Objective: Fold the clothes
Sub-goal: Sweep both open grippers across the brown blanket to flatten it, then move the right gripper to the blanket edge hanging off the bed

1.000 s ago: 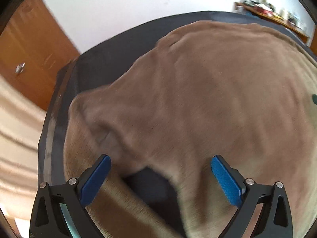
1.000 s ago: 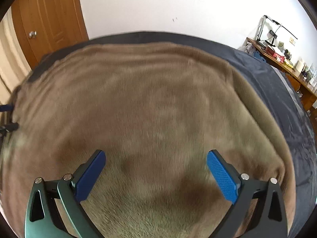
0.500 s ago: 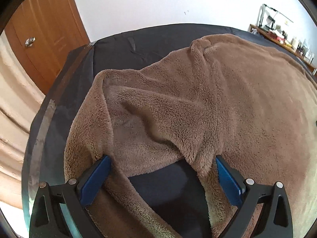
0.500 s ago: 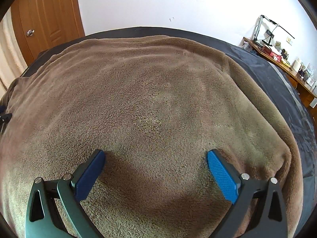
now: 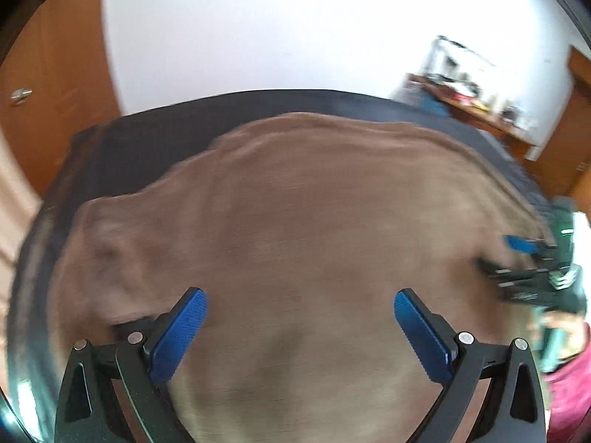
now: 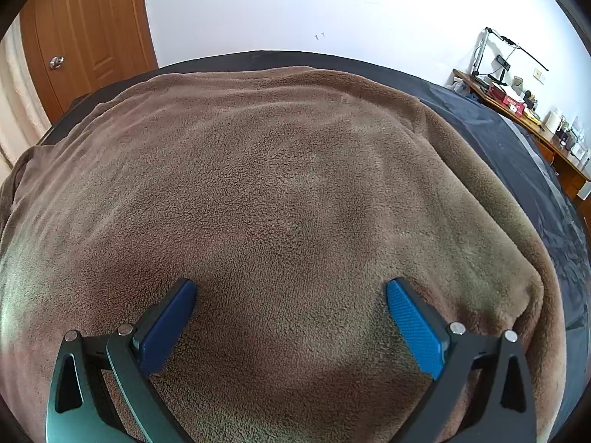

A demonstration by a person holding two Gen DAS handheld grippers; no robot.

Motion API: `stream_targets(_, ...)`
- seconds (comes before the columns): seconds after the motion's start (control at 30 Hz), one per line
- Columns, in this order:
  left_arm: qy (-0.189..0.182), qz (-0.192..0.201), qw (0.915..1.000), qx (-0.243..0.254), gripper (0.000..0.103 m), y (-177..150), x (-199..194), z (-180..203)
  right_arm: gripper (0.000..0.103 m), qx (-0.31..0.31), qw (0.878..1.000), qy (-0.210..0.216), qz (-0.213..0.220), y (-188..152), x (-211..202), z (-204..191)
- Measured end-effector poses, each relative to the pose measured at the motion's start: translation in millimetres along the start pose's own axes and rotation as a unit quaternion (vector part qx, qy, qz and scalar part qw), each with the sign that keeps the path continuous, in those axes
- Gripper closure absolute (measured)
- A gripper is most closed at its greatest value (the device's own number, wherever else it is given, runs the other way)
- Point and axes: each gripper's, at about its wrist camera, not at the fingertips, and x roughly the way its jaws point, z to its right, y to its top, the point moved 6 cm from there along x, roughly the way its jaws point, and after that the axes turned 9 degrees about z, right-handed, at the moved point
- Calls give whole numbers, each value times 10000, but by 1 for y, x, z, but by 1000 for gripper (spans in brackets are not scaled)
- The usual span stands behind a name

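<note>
Brown fleece garment (image 6: 295, 192) lies spread across the dark bed cover (image 6: 524, 155), filling most of both views; its far edge stops short of the bed's far side. My left gripper (image 5: 300, 313) hangs over the near left part of the fleece, jaws spread wide, nothing between the blue pads (image 5: 181, 332). Left view is blurred. My right gripper (image 6: 290, 306) sits over the near middle of the fleece, jaws likewise spread, holding nothing; whether the tips touch the pile, I cannot tell. Wooden door (image 6: 85, 33) far left. Cluttered desk (image 6: 532, 118) far right against the white wall (image 6: 295, 7).
</note>
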Motion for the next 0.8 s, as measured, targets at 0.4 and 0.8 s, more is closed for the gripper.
stream_targets(0.4,478,-210,9962,701,0,-11,77,55,1,11,10000,9,16,-6,-2,-4)
stream_targets(0.8,169,-25,9991,393,0,-15,78,44,1,29,10000,51,20,-8,-3,-2)
